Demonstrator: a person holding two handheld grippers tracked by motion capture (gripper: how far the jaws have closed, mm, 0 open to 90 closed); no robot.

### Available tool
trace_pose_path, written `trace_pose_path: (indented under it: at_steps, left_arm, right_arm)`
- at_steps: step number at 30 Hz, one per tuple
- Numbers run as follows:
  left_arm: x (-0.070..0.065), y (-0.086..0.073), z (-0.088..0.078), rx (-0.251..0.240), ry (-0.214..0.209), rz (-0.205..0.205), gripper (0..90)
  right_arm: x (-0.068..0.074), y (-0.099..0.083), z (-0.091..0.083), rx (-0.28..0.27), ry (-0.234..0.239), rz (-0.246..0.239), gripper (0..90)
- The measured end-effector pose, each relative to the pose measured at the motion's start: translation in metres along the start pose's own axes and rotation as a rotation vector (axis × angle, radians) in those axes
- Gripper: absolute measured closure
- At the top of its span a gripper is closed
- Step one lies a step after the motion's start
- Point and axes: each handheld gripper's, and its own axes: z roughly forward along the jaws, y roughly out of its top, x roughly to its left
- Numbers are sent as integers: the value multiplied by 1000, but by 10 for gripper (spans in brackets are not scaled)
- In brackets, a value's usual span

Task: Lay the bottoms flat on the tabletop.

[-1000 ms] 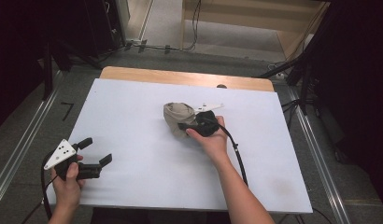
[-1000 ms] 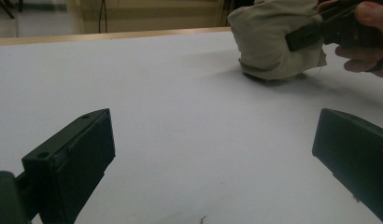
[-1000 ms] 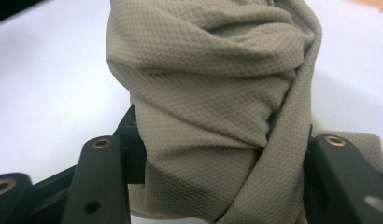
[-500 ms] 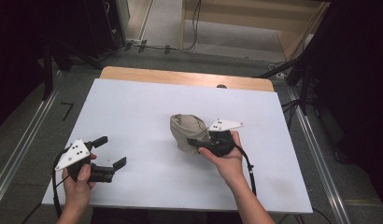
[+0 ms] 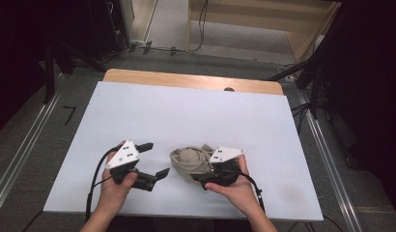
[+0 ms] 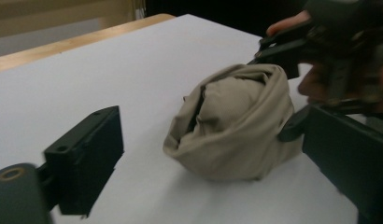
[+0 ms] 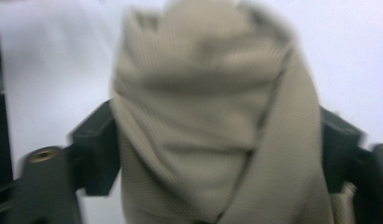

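The right tongs [image 5: 205, 175] straddle the crumpled beige cloth bundle [image 5: 190, 162], jaws just widened, cloth between them (pads seemingly not pressing). The left tongs [image 5: 152, 160], jaws apart and empty, point at the bundle from its left, lower centre on the white worktop [image 5: 196, 111].

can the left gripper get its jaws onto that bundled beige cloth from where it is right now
Probably yes. The left gripper stands open beside the bundled beige cloth, with bare white table between them. The right gripper, jaws just opening, flanks the cloth's far side.
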Motion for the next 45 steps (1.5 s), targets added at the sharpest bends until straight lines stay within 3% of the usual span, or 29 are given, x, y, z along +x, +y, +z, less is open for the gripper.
trace_pose_path:
  at_steps: [2, 3, 4, 5, 7, 8, 10, 12, 13, 14, 15, 16, 17, 18, 19, 21, 23, 25, 26, 30, 33, 34, 35, 36, 37, 38, 39, 42, 45]
  left_arm:
    - [-1, 3, 14, 20, -26, -7, 98]
    - [-3, 4, 21, 24, -26, -14, 154]
    - [-4, 5, 26, 28, -27, -17, 154]
    - [-7, 7, 32, 37, -35, -14, 190]
    - [-14, 9, 41, 57, -55, 5, 255]
    - [-24, 10, 50, 93, -75, 43, 268]
    - [-28, 9, 54, 122, -69, 68, 275]
    - [-33, 7, 64, 178, -21, 109, 371]
    - [-32, 6, 65, 188, -5, 107, 440]
    - [-27, 5, 64, 180, -1, 59, 624]
    - [-22, 5, 62, 181, -32, 32, 729]
    - [-20, 5, 59, 178, -42, 27, 833]
    - [-20, 5, 59, 178, -42, 27, 853]
    - [-20, 4, 56, 179, -42, 50, 853]
    - [-19, 3, 52, 172, -53, 56, 860]
    - [-12, 1, 41, 155, -60, 38, 867]
    - [1, -3, 27, 139, -46, 7, 868]
    - [24, -14, 6, 125, 8, -55, 868]
    - [24, -14, 6, 125, 8, -55, 868]
    - [53, -28, -14, 121, 83, -118, 867]
    - [65, -31, -14, 128, 74, -165, 847]
    - [64, -28, -13, 131, 112, -166, 797]
    - [63, -26, -14, 122, 144, -164, 637]
    - [61, -22, -18, 93, 143, -167, 531]
    - [58, -18, -23, 62, 114, -175, 479]
    - [54, -15, -28, 35, 88, -182, 421]
    - [49, -11, -33, 22, 71, -171, 421]
    - [24, -5, -41, 11, -4, -121, 419]
    - [1, -7, -32, 62, -72, -97, 355]
  right_arm:
    - [1, 3, -10, -52, 14, 16, 156]
    - [0, 4, -23, -91, 9, 31, 156]
    - [0, 4, -23, -91, 9, 31, 156]
    - [-4, 2, -35, -109, -6, 44, 174]
    - [-6, -1, -40, -115, -12, 46, 203]
    - [-10, -9, -48, -117, -19, 55, 264]
    - [-12, -14, -50, -110, -21, 64, 289]
    - [-16, -23, -47, -72, -33, 93, 381]
    - [-19, -28, -41, -46, -31, 108, 422]
    - [-22, -34, -33, -8, -13, 129, 502]
    - [-23, -35, -28, 13, -6, 131, 531]
    - [-23, -36, -24, 31, -6, 130, 615]
    - [-23, -36, -22, 44, -9, 124, 721]
    - [-23, -36, -22, 44, -9, 124, 721]
    - [-24, -35, -21, 40, -9, 123, 814]
    - [-31, -32, -29, -2, -47, 161, 868]
    - [-35, -31, -35, -25, -69, 186, 871]
    - [-46, -31, -52, -61, -138, 222, 875]
    - [-46, -31, -52, -61, -138, 222, 875]
    - [-57, -34, -72, -74, -206, 246, 877]
    - [-60, -36, -75, -59, -235, 238, 876]
    - [-60, -36, -73, -48, -248, 235, 874]
    - [-59, -36, -69, -34, -286, 241, 858]
    - [-59, -36, -68, -34, -300, 241, 812]
    - [-60, -36, -68, -53, -283, 252, 720]
    - [-59, -34, -69, -109, -247, 257, 555]
    - [-59, -34, -69, -109, -247, 257, 555]
    - [-48, -24, -65, -151, -168, 190, 469]
    - [-37, -15, -47, -138, -127, 147, 390]
